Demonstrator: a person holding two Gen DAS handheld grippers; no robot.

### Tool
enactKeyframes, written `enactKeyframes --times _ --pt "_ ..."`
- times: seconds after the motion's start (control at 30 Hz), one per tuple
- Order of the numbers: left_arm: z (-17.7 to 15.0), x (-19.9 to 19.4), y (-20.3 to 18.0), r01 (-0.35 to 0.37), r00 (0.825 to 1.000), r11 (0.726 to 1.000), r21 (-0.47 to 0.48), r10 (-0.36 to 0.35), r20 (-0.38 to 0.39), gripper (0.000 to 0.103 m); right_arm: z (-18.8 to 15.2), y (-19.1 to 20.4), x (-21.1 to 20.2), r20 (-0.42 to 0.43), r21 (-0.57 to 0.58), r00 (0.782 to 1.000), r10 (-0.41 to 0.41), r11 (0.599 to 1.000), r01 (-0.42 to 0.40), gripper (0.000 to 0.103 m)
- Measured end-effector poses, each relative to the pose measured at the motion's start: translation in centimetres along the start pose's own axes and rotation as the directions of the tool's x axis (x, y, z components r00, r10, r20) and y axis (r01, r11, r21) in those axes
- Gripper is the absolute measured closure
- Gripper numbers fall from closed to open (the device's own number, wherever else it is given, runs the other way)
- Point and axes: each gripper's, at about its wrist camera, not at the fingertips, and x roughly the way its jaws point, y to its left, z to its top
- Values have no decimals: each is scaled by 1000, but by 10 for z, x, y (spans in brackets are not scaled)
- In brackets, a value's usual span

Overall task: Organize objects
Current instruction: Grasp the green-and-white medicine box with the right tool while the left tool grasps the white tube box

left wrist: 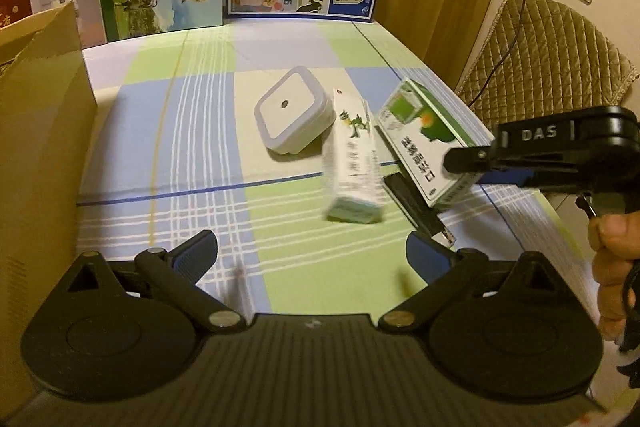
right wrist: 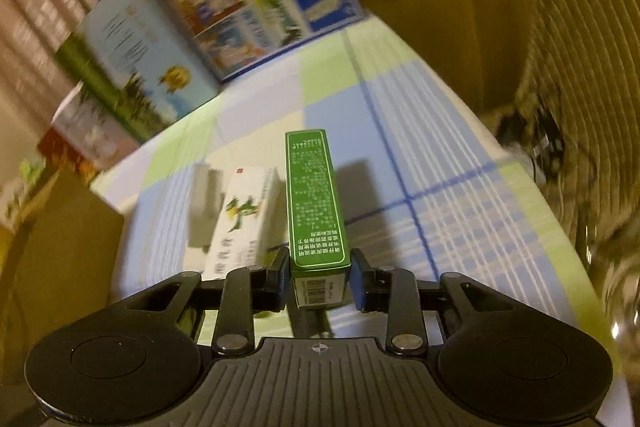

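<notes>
Left view: the left tool (left wrist: pixel 310 257) hovers spread and empty near the white carton (left wrist: pixel 354 157), while the right tool (left wrist: pixel 466 157) tilts the green box (left wrist: pixel 434 139) beside it.

Right view: the right tool (right wrist: pixel 318 277) clamps the green box (right wrist: pixel 314 199) by its end, probably for carrying.

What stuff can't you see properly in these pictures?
- Cardboard box: left wrist view, cut off by the left edge; its inside is hidden.
- Black stick-shaped thing: left wrist view, partly under the green medicine box, too dark to name.
- Small print on the white medicine box: right wrist view, motion blur.
- Right gripper: whether its pads press the green box, unclear.
- Dark clutter at the table's right edge: right wrist view, blurred.
</notes>
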Motion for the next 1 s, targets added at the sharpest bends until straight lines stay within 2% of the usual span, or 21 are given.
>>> enactKeyframes --times 0.1,0.17,0.27,0.4,0.5,0.6,0.63,0.67,0.93,1.0 --pt "4 3 -4 11 1000 1000 13 -11 11 4 3 -4 -6 36 -27 997 -67 997 68 62" --pt "8 7 -6 14 1000 999 31 -15 25 5 3 0 -9 70 -86 991 -114 989 120 47" --pt "16 18 -8 13 999 998 69 -16 42 10 0 5 -11 102 -162 983 -156 972 171 42" --pt "26 35 -8 19 998 994 103 -25 53 13 -4 4 -7 110 -182 981 -158 967 176 39" --pt "30 50 -9 36 998 993 112 -41 39 23 -6 6 -4 122 -225 979 -160 957 185 38" --pt "32 64 -10 35 999 992 123 -37 16 42 -10 13 3 126 -309 976 -179 927 210 37" --pt "32 67 -11 30 999 992 126 -31 11 56 -11 15 6 125 -335 976 -181 918 213 36" --pt "31 69 -12 28 1000 991 131 -29 4 67 -12 16 8 120 -355 978 -173 912 205 36" --pt "11 53 -12 46 999 989 139 -44 -14 70 -15 20 29 103 -404 977 -188 889 214 36" --pt "2 43 -12 37 999 991 130 -35 -18 70 -16 19 30 83 -405 977 -199 889 215 44"
